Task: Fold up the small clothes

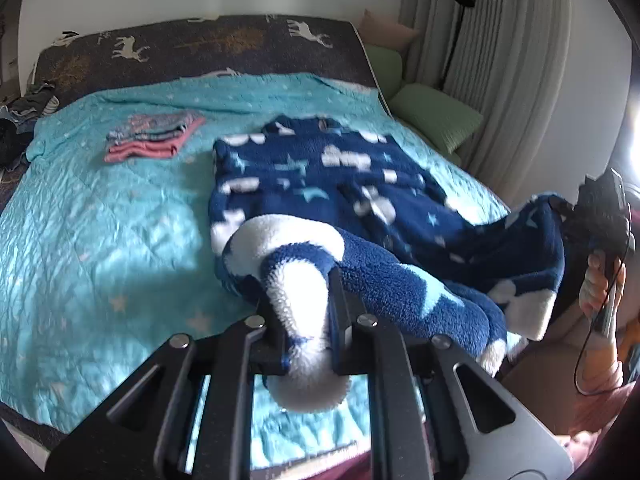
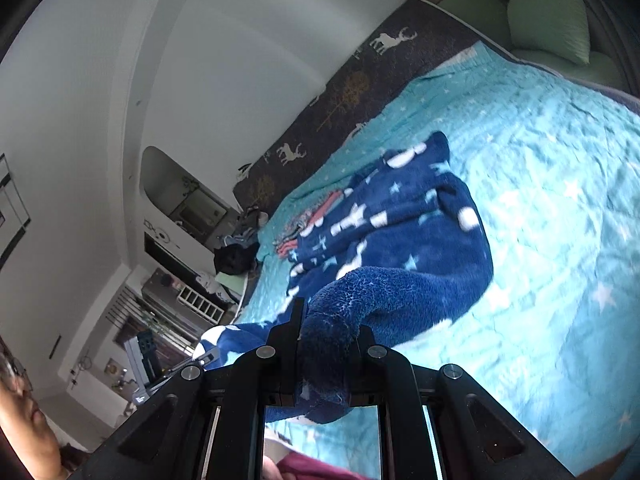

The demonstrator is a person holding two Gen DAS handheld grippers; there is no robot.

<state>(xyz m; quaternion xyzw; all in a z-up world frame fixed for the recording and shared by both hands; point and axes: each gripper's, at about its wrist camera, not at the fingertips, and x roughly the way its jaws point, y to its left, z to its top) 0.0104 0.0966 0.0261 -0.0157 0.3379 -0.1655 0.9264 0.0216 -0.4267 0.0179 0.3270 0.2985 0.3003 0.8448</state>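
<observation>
A navy fleece garment (image 1: 328, 176) with white clouds and pale stars lies spread on the turquoise bedspread (image 1: 100, 232). My left gripper (image 1: 302, 292) is shut on its near white-cuffed end, which is raised off the bed. My right gripper (image 2: 326, 332) is shut on another navy end of the same garment (image 2: 400, 240), also lifted; in the left wrist view that gripper (image 1: 576, 216) shows at the far right, held by a hand (image 1: 600, 288). A folded pink and patterned stack (image 1: 154, 136) rests at the back left of the bedspread.
A dark deer-print sheet (image 1: 200, 44) covers the head of the bed. Green pillows (image 1: 436, 116) and a curtain (image 1: 500, 60) stand on the right. A pile of loose dark clothes (image 1: 24, 120) sits at the bed's far left edge. Shelving (image 2: 180, 296) stands beyond the bed.
</observation>
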